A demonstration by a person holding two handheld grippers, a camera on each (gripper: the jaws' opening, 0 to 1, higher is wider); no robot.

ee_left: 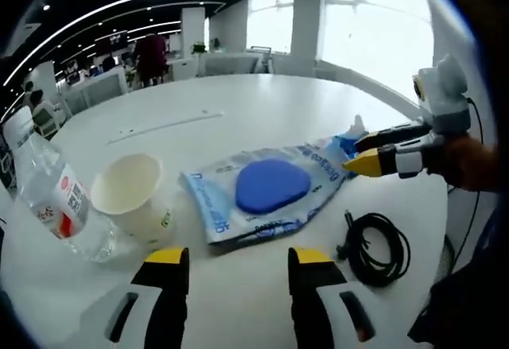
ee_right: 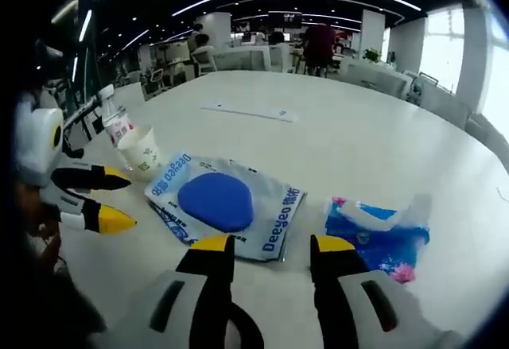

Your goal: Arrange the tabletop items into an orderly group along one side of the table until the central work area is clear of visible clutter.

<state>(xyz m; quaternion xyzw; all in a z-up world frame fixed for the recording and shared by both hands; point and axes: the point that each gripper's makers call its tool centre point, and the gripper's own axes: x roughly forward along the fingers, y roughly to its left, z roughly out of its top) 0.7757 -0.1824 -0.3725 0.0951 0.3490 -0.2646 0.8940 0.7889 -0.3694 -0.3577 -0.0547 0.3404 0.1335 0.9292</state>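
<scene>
A white and blue pouch (ee_left: 266, 194) with a blue oval on it lies flat mid-table. To its left stand a paper cup (ee_left: 131, 194) and a clear water bottle (ee_left: 48, 198) with a red label. My left gripper (ee_left: 238, 260) is open just short of the pouch's near edge, holding nothing. A coiled black cable (ee_left: 374, 246) lies to the right. My right gripper (ee_right: 273, 247) is open too, facing the pouch (ee_right: 227, 202), with a blue tissue pack (ee_right: 378, 234) to its right. The cup (ee_right: 143, 152) and bottle (ee_right: 115, 118) stand beyond the pouch's left end.
The white table (ee_left: 238, 102) stretches bare beyond the items, with a thin flat strip (ee_right: 250, 112) lying on it. Desks, chairs and a person in red (ee_left: 151, 55) are far behind. The table edge curves close by the cable.
</scene>
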